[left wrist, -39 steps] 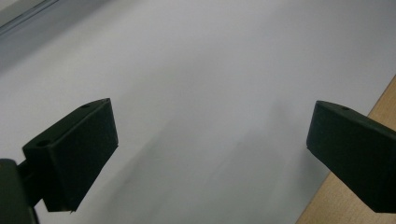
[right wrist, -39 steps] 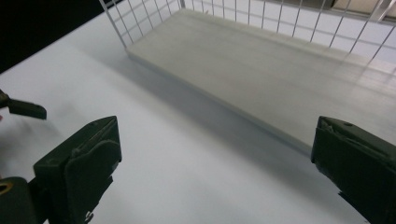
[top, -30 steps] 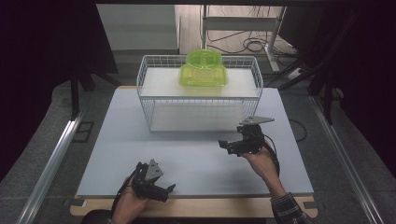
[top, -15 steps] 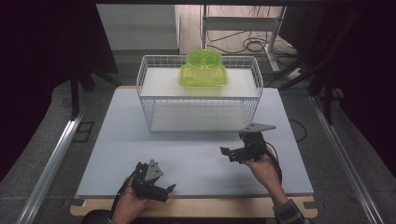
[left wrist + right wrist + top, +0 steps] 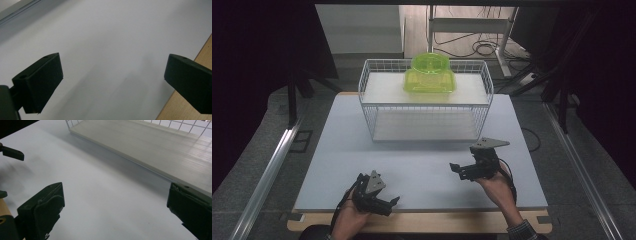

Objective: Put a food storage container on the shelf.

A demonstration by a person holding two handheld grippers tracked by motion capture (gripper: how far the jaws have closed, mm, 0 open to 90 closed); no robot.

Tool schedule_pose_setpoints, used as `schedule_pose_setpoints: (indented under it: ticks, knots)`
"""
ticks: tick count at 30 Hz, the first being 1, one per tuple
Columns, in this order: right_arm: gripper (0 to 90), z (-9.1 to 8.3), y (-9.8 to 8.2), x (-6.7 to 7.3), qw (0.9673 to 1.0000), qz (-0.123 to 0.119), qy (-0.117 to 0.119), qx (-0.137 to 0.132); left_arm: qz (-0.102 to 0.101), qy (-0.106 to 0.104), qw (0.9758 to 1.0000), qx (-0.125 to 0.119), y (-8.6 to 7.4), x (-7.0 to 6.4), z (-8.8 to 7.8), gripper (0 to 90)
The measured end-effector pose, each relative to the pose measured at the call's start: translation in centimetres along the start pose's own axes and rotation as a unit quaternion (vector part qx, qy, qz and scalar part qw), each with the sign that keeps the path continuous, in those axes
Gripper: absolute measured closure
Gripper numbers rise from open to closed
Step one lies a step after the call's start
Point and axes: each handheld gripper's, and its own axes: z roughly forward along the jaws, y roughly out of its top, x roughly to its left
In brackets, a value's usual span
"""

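While both hands rest low at the near edge of the pale grey worktop (image 5: 337, 150), two grippers are in play, one per hand. The left gripper (image 5: 388, 204) lies close to the worktop's front rim, and its own view shows the two black jaws spread wide with nothing between them, only bare grey surface and a strip of light wooden edge (image 5: 190, 100) at the right jaw. The right gripper (image 5: 458, 170) is held a little farther forward and well apart from the left one; its jaws likewise stand wide apart and empty, over bare worktop.

One white wire rack (image 5: 367, 107) with two flat pale shelves stands beyond both grippers, nearer to the right gripper than to the left. In the right gripper view the lower shelf (image 5: 155, 147) lies just ahead of the jaws and runs across the upper part of the picture, not touching them.

One translucent lime-green plastic container (image 5: 430, 75), with a round top on a squarish base, sits on the rack's upper shelf, ahead of the right gripper and slightly to its left, well apart from both grippers and untouched.
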Motion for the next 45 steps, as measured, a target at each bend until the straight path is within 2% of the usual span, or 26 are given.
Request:
schedule_pose_setpoints:
  ticks: [13,26,35,45]
  knots:
    - [1.5,-1.2,-1.4,-0.2,0.9999,0.003,-0.013,0.001,-0.002,0.005,1.0,0.0,-0.1,0.1,0.0,1.9]
    - [1.7,-1.7,-3.9,-0.9,0.9993,0.007,-0.037,0.007,-0.002,0.008,1.0,-0.002,-0.1,0.2,0.0,1.9]
    - [1.8,-1.5,-5.5,-1.1,0.9986,0.006,-0.049,0.021,-0.001,0.009,1.0,-0.002,-0.1,0.2,0.0,1.8]
    - [1.8,-0.9,-7.0,-1.0,0.998,0.004,-0.049,0.041,0.0,0.008,1.0,-0.001,-0.1,0.1,0.0,1.8]
